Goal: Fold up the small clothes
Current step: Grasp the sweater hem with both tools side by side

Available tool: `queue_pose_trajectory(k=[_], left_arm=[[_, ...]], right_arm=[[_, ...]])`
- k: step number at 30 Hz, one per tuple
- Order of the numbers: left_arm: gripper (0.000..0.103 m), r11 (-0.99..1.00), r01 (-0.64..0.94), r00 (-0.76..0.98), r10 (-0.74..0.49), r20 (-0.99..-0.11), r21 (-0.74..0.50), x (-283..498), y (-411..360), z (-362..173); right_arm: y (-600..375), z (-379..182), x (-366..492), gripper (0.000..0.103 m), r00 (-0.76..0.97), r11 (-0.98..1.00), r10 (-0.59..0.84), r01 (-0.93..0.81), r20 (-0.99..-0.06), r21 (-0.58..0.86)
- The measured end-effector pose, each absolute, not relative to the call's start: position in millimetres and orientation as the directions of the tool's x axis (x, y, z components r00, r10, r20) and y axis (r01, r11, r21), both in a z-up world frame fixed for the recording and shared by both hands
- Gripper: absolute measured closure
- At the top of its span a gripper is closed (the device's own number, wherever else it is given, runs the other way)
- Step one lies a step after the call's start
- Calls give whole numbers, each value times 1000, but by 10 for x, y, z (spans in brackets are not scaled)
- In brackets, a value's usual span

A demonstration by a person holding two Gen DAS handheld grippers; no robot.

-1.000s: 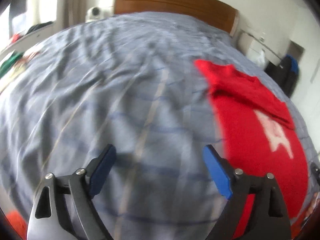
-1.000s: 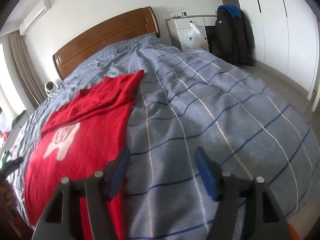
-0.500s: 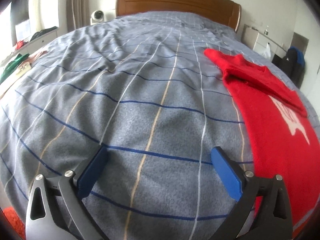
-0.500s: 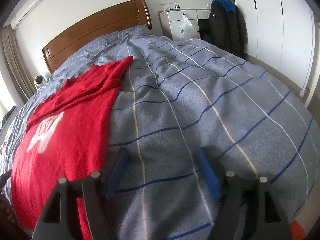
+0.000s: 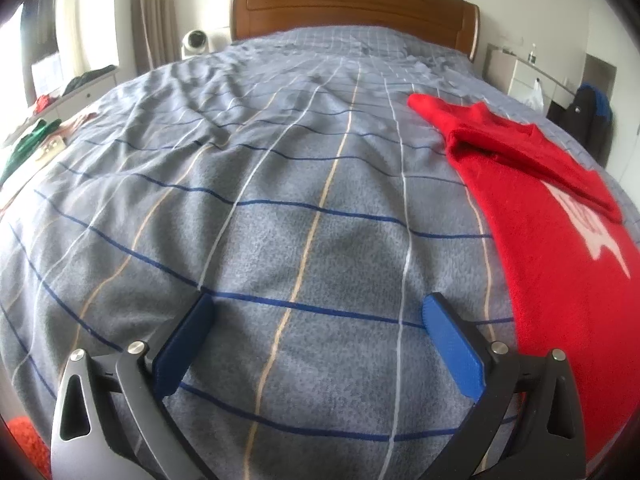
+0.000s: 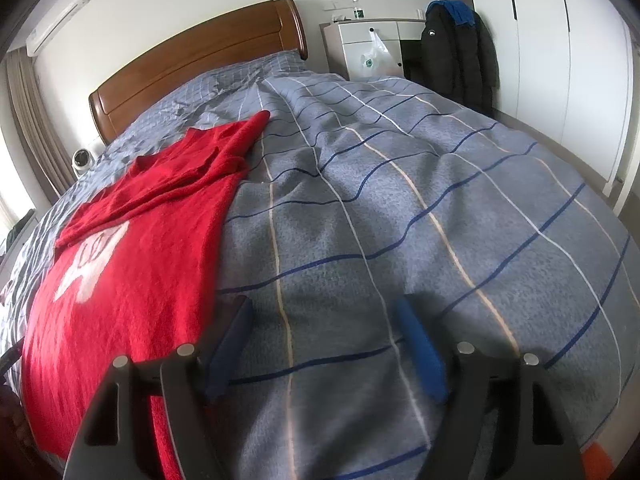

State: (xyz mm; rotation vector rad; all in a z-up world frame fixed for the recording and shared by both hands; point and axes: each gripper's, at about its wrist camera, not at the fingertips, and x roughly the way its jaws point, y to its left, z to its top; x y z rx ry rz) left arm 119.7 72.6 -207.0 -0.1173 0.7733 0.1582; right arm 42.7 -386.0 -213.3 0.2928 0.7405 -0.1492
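A red sweater (image 5: 560,240) with a white print lies flat on the grey-blue striped blanket (image 5: 280,200), one sleeve folded across its chest. In the left wrist view it lies at the right. In the right wrist view the sweater (image 6: 132,264) lies at the left. My left gripper (image 5: 316,308) is open and empty, low over the blanket just left of the sweater's edge. My right gripper (image 6: 324,312) is open and empty, low over the blanket (image 6: 400,200) just right of the sweater's edge.
A wooden headboard (image 5: 352,8) stands at the far end of the bed. A side table with clothes (image 5: 48,120) is at the left. A white nightstand (image 6: 368,48), a dark jacket (image 6: 456,52) and white wardrobes (image 6: 560,60) are at the right.
Both grippers have sunk lower toward the blanket and steadied. The left view has swung so the sweater sits further right. Both grippers stay open.
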Motion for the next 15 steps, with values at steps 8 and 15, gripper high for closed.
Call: queue_pose_trajectory(k=[8,15], left_arm=[[2,982,-180,690,89,-718,-52,1149,748,-2008],[2,946,-58,611,-220,-761,-320,593,625,-1762]], right_arm=[[-3809,-2104,432,24,727,957,-37,224,-686,185],[-3758,-1769,74,24,688,930,238,41,-685,365]])
